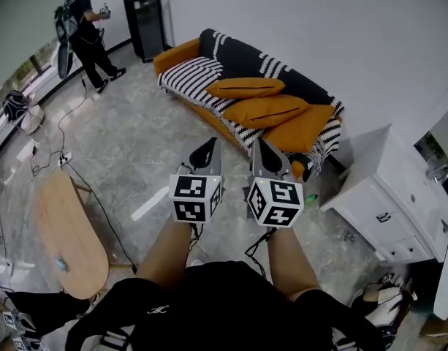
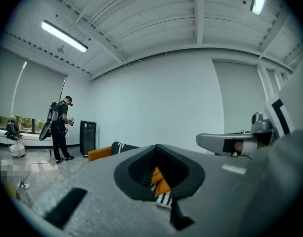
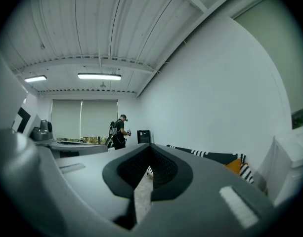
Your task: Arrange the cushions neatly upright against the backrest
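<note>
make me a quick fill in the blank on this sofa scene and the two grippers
1. The cushions on the sofa are all ____ in colour.
2. They lie ____, none standing upright.
3. The left gripper and the right gripper both have their jaws ____, with nothing between them.
4. The throw over the sofa is striped black and ____.

Missing words: orange; flat; shut; white

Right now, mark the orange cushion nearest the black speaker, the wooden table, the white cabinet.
orange cushion [image 1: 245,88]: head view, middle of its upper face.
wooden table [image 1: 63,221]: head view, bare middle of the top.
white cabinet [image 1: 400,170]: head view, on its flat top.
</note>
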